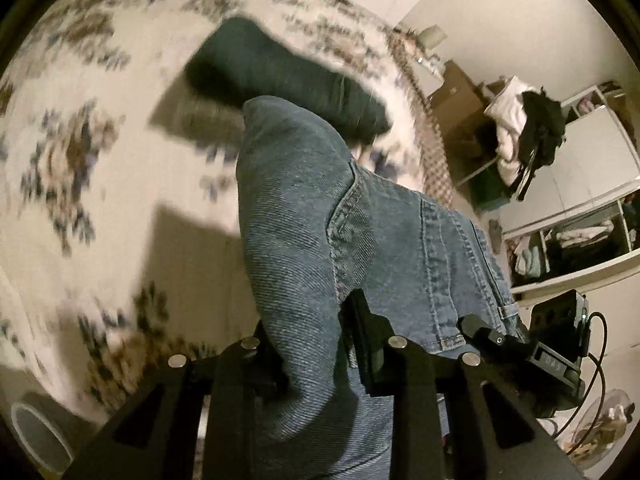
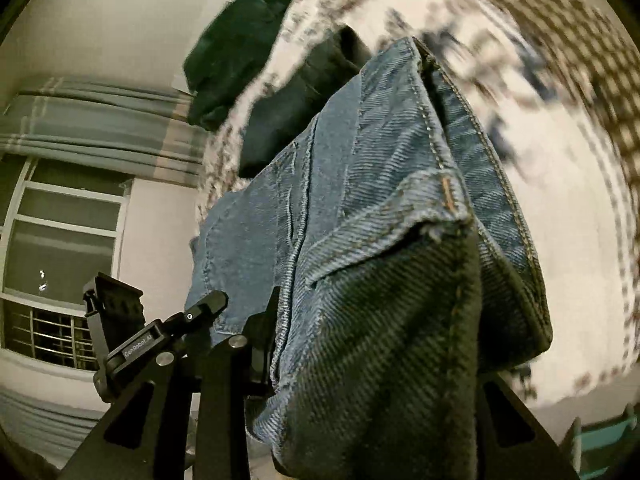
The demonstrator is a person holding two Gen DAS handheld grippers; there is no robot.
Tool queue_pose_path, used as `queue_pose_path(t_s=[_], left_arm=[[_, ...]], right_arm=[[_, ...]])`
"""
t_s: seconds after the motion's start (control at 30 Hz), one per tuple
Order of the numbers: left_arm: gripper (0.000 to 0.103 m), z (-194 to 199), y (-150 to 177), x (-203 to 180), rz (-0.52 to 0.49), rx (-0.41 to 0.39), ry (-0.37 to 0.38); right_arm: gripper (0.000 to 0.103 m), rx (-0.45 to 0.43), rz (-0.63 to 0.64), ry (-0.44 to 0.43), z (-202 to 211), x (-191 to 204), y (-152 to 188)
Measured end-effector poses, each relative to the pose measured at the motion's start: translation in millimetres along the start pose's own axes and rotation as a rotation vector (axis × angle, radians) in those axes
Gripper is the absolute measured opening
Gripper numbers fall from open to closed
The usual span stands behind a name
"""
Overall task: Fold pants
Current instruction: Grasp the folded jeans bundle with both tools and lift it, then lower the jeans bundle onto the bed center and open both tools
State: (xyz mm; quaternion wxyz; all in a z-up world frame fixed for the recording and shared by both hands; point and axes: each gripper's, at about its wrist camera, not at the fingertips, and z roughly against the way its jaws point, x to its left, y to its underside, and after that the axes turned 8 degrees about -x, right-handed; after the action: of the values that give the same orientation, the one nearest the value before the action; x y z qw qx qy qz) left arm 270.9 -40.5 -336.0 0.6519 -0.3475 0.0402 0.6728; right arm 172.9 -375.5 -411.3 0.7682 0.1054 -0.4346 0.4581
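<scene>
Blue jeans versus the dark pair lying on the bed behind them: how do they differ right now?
The blue jeans are mid-blue denim; the dark pants look near black. The blue jeans hang lifted, pinched in the left gripper and the right gripper; the dark pants lie on the floral bedspread, touched by neither. The dark pants look compactly folded, the blue jeans loosely draped. Both are pants.

We had the left gripper clamped on the jeans, black fingers pinching a fold of denim between them. The right gripper was likewise closed on the jeans, cloth draped over it and hiding its right finger. Both grippers were raised, close side by side, each visible in the other's view.
</scene>
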Motion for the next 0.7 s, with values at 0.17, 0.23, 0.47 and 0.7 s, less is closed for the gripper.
queue_pose_path(t_s=[0.17, 0.23, 0.47, 0.7], left_arm=[[0.023, 1, -92, 0, -0.029, -0.050, 0.028], [0.023, -7, -132, 7, -0.040, -0.063, 0.035], [0.023, -59, -232, 50, -0.052, -0.071, 0.030], [0.023, -128, -270, 96, -0.022, -0.014, 0.007]], right_arm=[[0.034, -0.078, 0.035, -0.017, -37, 64, -73], [0.034, -0.103, 0.030, -0.021, -62, 83, -105], [0.034, -0.139, 0.022, -0.013, -163, 113, -188], [0.034, -0.099, -0.007, 0.045, -247, 89, -217]])
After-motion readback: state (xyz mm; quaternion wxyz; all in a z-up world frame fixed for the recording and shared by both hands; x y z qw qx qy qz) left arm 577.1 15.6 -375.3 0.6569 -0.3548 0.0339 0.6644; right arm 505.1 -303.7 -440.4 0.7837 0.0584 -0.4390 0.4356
